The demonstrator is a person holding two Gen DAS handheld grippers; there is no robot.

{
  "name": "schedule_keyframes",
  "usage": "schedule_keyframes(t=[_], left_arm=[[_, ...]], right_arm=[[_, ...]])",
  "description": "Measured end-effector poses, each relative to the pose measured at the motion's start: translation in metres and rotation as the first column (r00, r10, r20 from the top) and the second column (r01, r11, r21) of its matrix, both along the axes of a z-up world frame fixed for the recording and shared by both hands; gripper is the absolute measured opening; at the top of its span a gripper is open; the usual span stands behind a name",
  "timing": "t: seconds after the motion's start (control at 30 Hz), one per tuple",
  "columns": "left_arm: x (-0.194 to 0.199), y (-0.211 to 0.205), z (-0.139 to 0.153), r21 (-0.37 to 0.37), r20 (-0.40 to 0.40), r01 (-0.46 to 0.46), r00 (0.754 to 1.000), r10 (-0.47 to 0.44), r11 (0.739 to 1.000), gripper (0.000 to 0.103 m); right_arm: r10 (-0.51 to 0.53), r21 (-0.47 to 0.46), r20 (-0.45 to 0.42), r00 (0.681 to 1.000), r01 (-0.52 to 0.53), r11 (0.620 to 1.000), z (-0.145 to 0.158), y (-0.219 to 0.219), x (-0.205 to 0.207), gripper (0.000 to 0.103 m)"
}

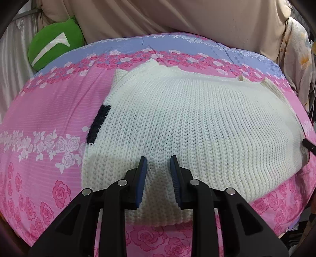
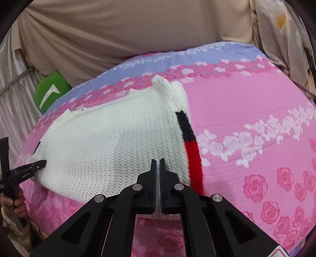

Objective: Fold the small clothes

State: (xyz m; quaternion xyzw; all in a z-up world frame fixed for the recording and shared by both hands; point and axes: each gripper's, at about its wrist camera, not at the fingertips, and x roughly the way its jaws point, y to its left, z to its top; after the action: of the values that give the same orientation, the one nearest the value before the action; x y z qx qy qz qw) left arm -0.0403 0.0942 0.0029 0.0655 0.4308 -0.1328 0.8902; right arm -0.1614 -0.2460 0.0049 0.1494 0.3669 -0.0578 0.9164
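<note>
I'm looking down my left tongs point(image 1: 158, 158) and the sweater point(image 1: 187, 126) fills the middle of the frame, spread flat on the pink rose-print bedspread point(image 1: 49, 110). It's a cream chunky knit, rows of stitches clear, with a short dark navy band point(image 1: 98, 124) on its left edge. Along the top edge I see two small peaks of knit and a ribbed bit at the upper right. My left tongs sit at the lower centre, jaws parted with a clear gap, the blue pads over the sweater's near hem with knit showing between them; I can't tell if they touch it, and they hold nothing.

Over to the right view: the sweater point(image 2: 110, 142) lies centre-left here, and its right edge carries a stripe, black point(image 2: 185, 126) above, red point(image 2: 194, 164) below, running down toward the bottom centre. A ribbed fold stands up at the top. My right tongs point(image 2: 157, 160) at the lower centre are pinched almost together with a thin sliver of white knit between the pads, so they have hold of the sweater's near hem. The left tongs point(image 2: 40, 163) poke in from the left edge, tips at the sweater's far side.

A green cushion point(image 1: 53, 47) sits upper left, beige drapes point(image 1: 158, 17) behind the bed.
</note>
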Motion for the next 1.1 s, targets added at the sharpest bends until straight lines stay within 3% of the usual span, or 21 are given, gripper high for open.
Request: schedule_keyframes(t=[0.13,0.23,0.47,0.57,0.63,0.8,0.93,0.97,1.03,1.1], left_arm=[[-0.003,-0.003,-0.001,0.009,0.014,-0.010,1.000,0.010,1.000,0.024],[-0.004,-0.003,-0.001,0.012,0.016,-0.015,1.000,0.014,1.000,0.024],[-0.004,-0.005,-0.001,0.021,0.022,-0.015,1.000,0.015,1.000,0.024],[-0.004,-0.004,-0.001,0.020,0.022,-0.015,1.000,0.014,1.000,0.024],[-0.004,-0.004,-0.001,0.019,0.023,-0.015,1.000,0.014,1.000,0.024],[-0.002,-0.005,0.002,0.017,0.015,-0.015,1.000,0.015,1.000,0.024],[0.007,-0.002,0.022,-0.057,0.030,0.015,0.999,-0.013,0.998,0.029],[0.013,-0.002,0.030,-0.068,0.047,0.013,0.999,-0.010,0.998,0.039],[0.032,-0.001,0.043,-0.075,0.086,-0.004,0.996,0.011,0.997,0.048],[0.059,0.000,0.051,-0.087,0.100,-0.038,0.994,0.047,0.995,0.054]], right_arm=[[-0.024,-0.004,-0.072,0.997,0.024,1.000,-0.025,-0.009,0.016,0.000],[-0.033,0.021,-0.045,0.998,0.034,0.999,-0.014,-0.009,0.014,0.001],[-0.041,-0.035,0.018,0.999,0.042,0.999,0.011,-0.014,0.035,0.007],[-0.061,-0.033,-0.017,0.998,0.060,0.998,-0.001,-0.028,0.060,0.006],[-0.066,-0.020,-0.035,0.997,0.065,0.998,-0.015,-0.037,0.074,0.000],[-0.068,-0.028,-0.031,0.997,0.068,0.997,0.004,-0.039,0.088,0.000],[-0.049,-0.033,0.016,0.999,0.050,0.998,0.028,-0.038,0.093,0.014],[-0.048,-0.024,0.023,0.999,0.049,0.999,0.032,-0.042,0.098,0.023],[-0.051,-0.015,0.029,0.998,0.052,0.999,0.036,-0.048,0.112,0.040],[-0.045,0.001,0.021,0.999,0.045,0.999,0.035,-0.052,0.125,0.045]])
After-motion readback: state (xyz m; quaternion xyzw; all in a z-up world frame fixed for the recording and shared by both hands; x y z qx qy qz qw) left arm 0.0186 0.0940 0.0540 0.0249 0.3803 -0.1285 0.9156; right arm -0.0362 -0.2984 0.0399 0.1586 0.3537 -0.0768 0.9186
